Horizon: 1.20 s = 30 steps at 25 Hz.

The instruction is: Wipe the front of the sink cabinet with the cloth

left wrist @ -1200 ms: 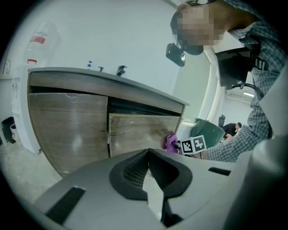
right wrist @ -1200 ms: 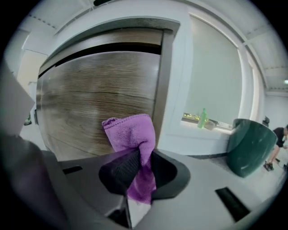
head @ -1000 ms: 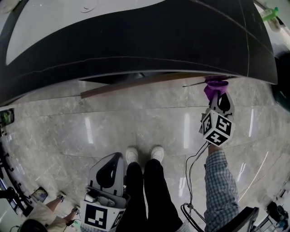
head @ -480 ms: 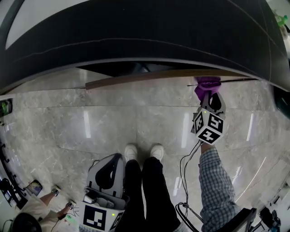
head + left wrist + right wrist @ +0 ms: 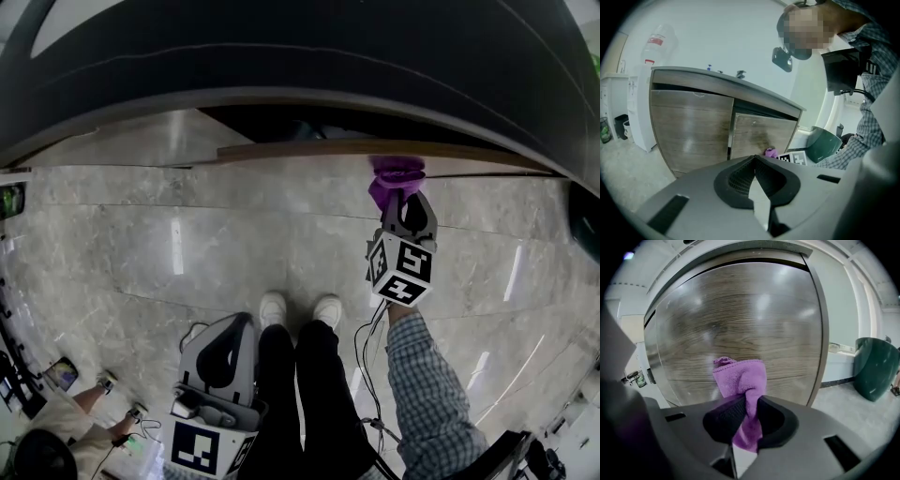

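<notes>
Low beside our legs, one of our two grippers, the left gripper [image 5: 754, 161], has its grey jaws closed tip to tip on nothing. Farther out, the right gripper [image 5: 749, 404] pinches the single purple cloth [image 5: 740, 376], soft and bunched. Its fold rises beyond the dark ribbed fingers [image 5: 724, 416] and its tail hangs behind them. Past the fingertips the cloth sits close against the cabinet front [image 5: 740, 315], flat wood-grain in two doors [image 5: 689, 126].

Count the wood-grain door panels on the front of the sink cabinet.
2. The left wood-grain door panel stands bare; the right wood-grain door panel is behind the purple microfibre cloth. More may lie out of view.
</notes>
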Each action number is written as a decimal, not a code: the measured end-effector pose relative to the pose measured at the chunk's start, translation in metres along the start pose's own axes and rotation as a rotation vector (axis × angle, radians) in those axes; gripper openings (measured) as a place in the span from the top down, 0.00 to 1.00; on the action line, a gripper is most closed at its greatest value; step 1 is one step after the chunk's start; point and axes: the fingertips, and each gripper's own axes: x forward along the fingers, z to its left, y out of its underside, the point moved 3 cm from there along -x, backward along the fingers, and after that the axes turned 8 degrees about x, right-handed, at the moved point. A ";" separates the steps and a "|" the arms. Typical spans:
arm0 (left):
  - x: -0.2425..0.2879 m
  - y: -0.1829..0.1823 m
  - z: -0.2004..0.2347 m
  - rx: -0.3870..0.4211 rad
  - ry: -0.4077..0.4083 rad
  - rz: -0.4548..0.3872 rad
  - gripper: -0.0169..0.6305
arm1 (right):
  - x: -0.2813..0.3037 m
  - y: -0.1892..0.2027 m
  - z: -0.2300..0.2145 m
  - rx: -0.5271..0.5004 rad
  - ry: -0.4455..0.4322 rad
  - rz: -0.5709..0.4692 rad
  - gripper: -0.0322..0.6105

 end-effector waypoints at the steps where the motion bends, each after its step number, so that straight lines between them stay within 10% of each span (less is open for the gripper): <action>1: -0.002 0.001 0.002 -0.004 -0.005 0.000 0.96 | 0.000 0.001 0.008 0.003 -0.010 0.002 0.84; 30: -0.071 0.029 0.083 -0.073 -0.186 -0.036 0.96 | -0.009 0.039 0.210 -0.102 -0.332 0.037 0.84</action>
